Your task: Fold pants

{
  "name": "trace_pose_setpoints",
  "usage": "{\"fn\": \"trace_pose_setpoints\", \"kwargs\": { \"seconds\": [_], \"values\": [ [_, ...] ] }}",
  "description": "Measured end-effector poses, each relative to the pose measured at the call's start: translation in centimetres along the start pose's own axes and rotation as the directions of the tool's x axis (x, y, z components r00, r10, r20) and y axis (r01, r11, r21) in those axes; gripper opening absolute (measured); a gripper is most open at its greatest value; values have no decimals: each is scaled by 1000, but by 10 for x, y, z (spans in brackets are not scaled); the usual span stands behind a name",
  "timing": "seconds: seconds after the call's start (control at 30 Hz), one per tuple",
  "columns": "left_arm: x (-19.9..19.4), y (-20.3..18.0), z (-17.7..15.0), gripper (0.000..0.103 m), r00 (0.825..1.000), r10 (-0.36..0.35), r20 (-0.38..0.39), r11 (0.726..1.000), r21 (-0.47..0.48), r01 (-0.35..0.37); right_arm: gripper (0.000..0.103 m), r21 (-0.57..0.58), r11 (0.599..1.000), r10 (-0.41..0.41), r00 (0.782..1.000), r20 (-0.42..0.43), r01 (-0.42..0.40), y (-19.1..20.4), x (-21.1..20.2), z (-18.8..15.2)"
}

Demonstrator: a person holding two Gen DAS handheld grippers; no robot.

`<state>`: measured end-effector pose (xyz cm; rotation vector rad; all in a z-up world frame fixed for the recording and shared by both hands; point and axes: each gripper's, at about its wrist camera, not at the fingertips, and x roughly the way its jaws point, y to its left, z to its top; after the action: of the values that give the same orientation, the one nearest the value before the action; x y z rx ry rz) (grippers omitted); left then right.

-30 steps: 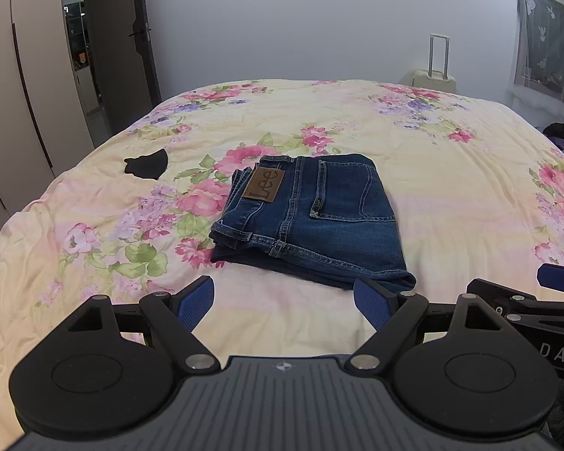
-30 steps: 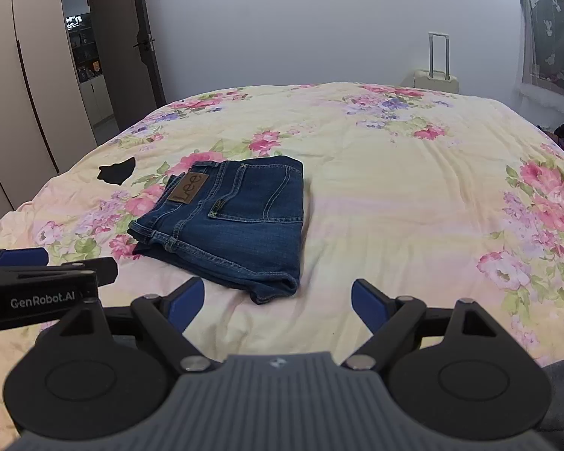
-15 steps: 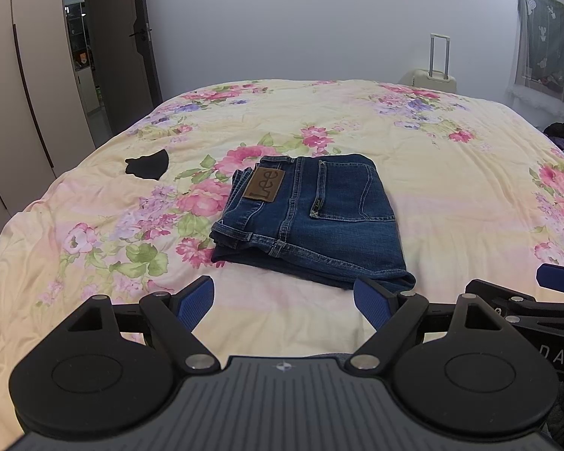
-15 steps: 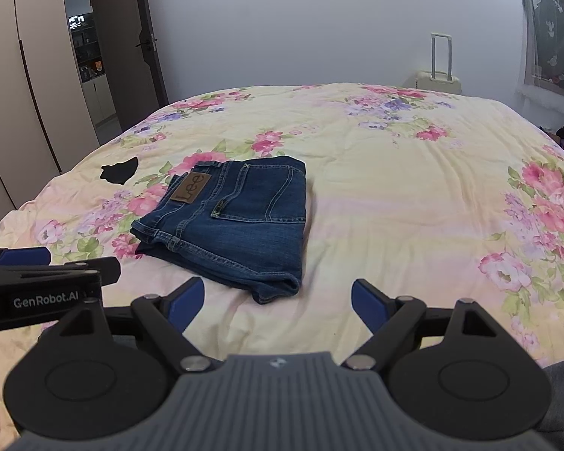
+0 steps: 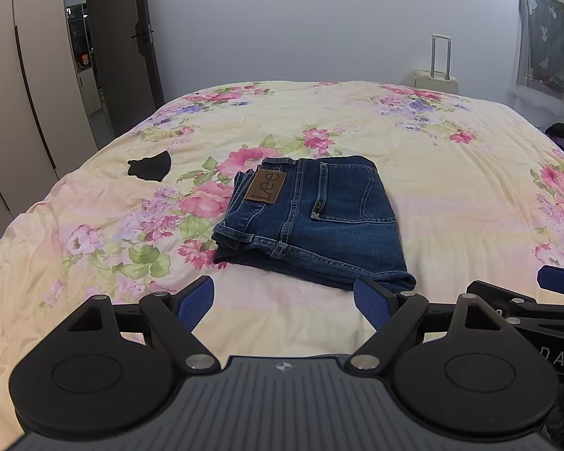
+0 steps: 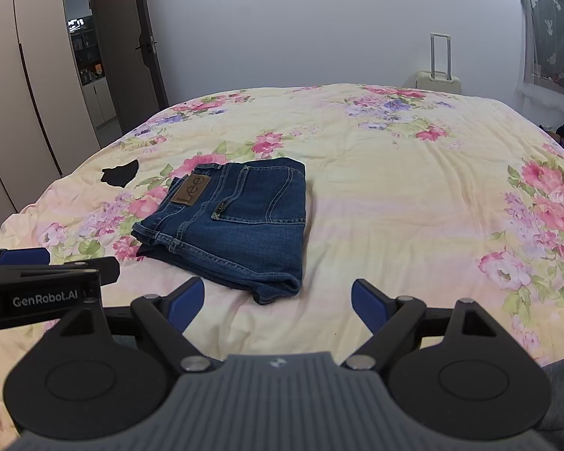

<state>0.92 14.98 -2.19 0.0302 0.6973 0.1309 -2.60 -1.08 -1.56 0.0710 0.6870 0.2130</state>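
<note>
The jeans (image 5: 312,221) lie folded compactly mid-bed (image 5: 451,195), so folding looks finished. Left gripper (image 5: 284,300) and right gripper (image 6: 276,300) hover short of them, jaws spread, empty; next probably just withdraw

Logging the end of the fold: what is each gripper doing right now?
Left gripper: open, holding nothing.
Right gripper: open, holding nothing.

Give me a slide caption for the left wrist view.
Folded jeans lie on a floral bedspread, ahead of the open, empty left gripper.
</note>
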Motion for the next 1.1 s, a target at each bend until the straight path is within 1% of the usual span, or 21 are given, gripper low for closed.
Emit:
{"fn": "trace_pose_setpoints", "kwargs": {
  "seconds": [1.1],
  "values": [
    [-4,0,0,98,1000,0,5,1000,1,0,82,5,1000,3,1000,1,-3,0,-2,1]
  ]
}}
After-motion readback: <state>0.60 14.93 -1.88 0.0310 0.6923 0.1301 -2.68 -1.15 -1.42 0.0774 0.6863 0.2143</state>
